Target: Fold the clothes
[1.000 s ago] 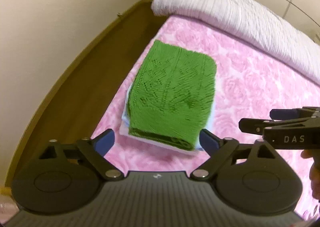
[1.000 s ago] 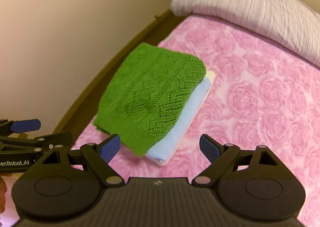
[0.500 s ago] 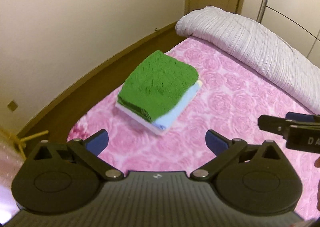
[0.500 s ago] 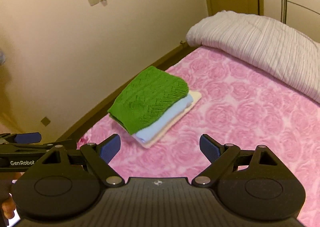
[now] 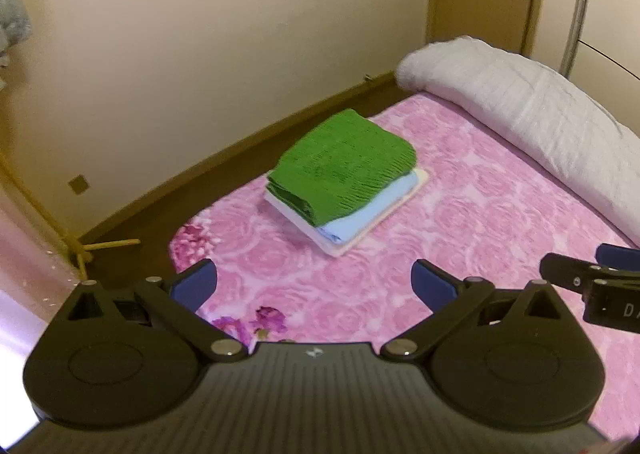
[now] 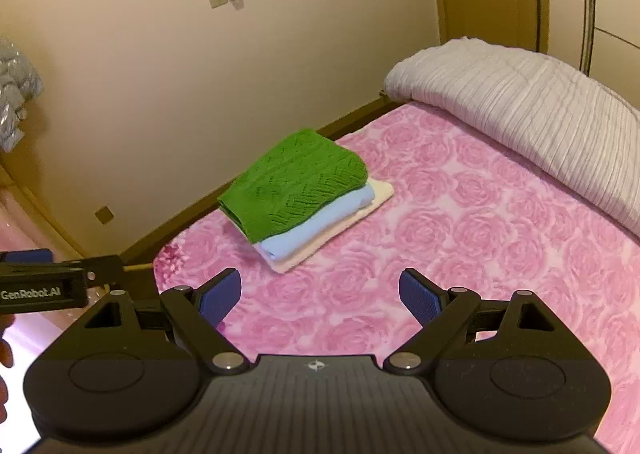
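A folded green openwork knit sweater (image 5: pixel 344 162) sits on top of a folded pale blue garment (image 5: pixel 360 220), which rests on a folded cream garment (image 5: pixel 400 198), the 3 stacked squarely on the pink rose-patterned bedspread (image 5: pixel 480 222); in the left wrist view the pile lies at about 12 o'clock from the tongs, close to the bed's edge by the brown wooden skirting (image 5: pixel 224 158). As far as these views show, the folding looks finished for these 3 pieces: edges are tucked, nothing hangs loose, and no unfolded clothing shows on the bedspread, so little or nothing seems left unless more garments lie out of view. The left gripper (image 5: pixel 314 282) has its blue-padded tongs spread wide, pinching nothing and touching nothing, with the stack well apart ahead of it. The right gripper (image 6: pixel 320 292) is likewise spread wide and holds nothing, the pile at about 11 o'clock in its view. A rolled white ribbed quilt (image 6: pixel 520 102) lies across the far end of the bed at about 2 o'clock, clear of the pile
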A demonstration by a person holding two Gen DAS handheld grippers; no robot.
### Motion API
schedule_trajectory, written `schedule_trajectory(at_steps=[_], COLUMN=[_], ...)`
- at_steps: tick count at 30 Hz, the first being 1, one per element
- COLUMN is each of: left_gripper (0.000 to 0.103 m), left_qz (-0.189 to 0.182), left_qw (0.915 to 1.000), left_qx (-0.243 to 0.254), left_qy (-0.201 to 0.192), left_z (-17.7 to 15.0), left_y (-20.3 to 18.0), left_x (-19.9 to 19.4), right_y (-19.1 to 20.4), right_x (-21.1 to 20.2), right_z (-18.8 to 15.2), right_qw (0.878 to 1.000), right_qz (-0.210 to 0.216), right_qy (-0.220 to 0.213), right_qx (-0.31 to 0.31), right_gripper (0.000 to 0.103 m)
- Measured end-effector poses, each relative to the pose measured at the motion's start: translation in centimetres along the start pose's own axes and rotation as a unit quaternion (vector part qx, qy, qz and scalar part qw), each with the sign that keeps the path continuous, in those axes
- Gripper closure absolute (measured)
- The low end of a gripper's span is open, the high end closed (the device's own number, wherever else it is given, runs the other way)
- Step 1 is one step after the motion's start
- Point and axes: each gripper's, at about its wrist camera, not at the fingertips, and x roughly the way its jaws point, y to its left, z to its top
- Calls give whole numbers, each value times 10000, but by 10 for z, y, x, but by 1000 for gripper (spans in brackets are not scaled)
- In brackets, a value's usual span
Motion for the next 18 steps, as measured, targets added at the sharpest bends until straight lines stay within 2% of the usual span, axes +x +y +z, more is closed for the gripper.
schedule_trajectory(at_steps=[9,15,18], left_gripper=[1,1,1], left_qz=[544,388,447], left_qw=[9984,9983,9977], left_qx=[-168,-364,-359], left_qy=[20,243,359], left_z=[-14,-21,-21], left_y=[-9,-5,-7], left_x=[9,23,33], right_y=[-13,-17,-16], right_x=[31,54,64], right_z=[3,9,16], right_qw=[9988,9969,9969], right_qz=[324,544,469], right_qy=[363,567,621], right_qx=[-81,28,-64], right_gripper=[14,14,14])
